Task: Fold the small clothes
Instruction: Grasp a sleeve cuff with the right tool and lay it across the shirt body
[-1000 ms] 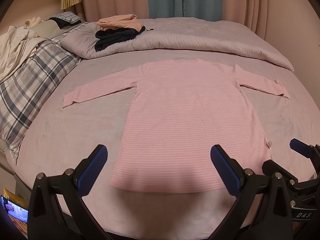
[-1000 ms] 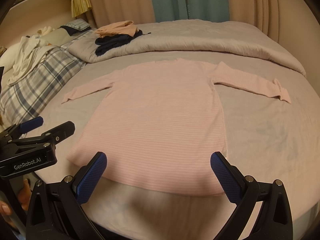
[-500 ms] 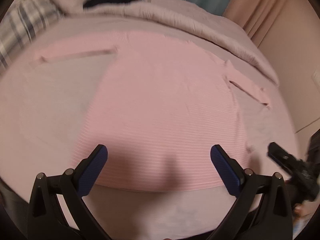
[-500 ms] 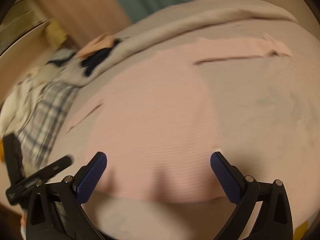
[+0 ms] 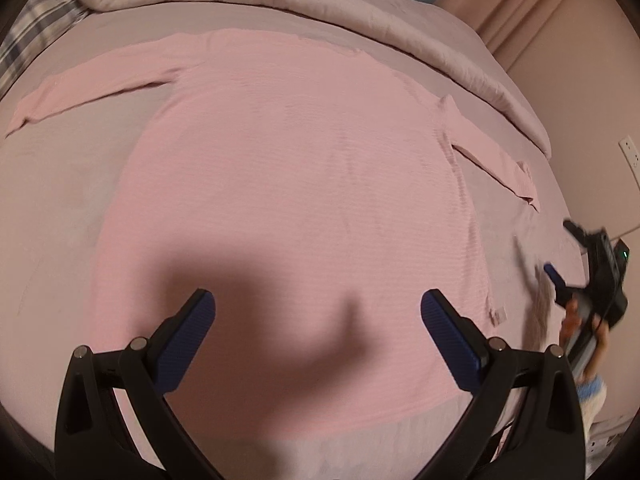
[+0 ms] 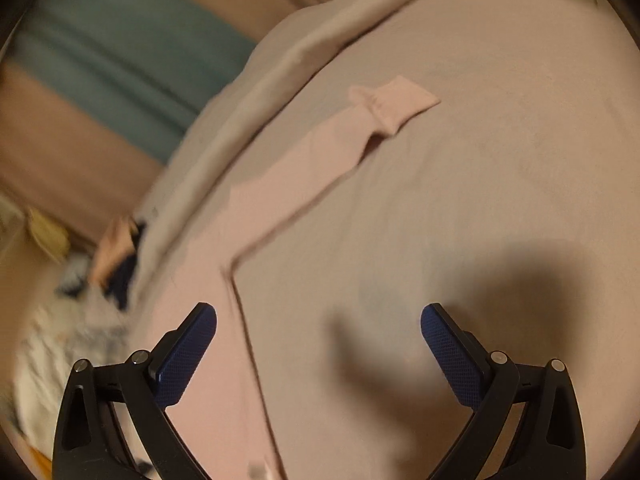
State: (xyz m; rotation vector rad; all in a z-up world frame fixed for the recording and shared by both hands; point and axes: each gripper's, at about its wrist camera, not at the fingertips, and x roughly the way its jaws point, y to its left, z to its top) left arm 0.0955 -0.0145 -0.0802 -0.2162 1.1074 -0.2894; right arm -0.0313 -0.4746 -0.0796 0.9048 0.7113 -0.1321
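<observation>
Both grippers' jaws gape empty over the flat pink top [image 5: 288, 184], folded duvet [image 5: 360, 12] beyond it.

dim warm light, mauve bed [image 5: 60, 208], teal curtain [image 6: 120, 64] between pink drapes [image 6: 52, 148]

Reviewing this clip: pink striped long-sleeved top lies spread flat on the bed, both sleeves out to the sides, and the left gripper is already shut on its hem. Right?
Not quite. The left gripper is open, its jaws wide apart above the pink top and holding nothing, as the left wrist view shows. The rest stands: the top lies spread flat on the bed with both sleeves out to the sides.
</observation>
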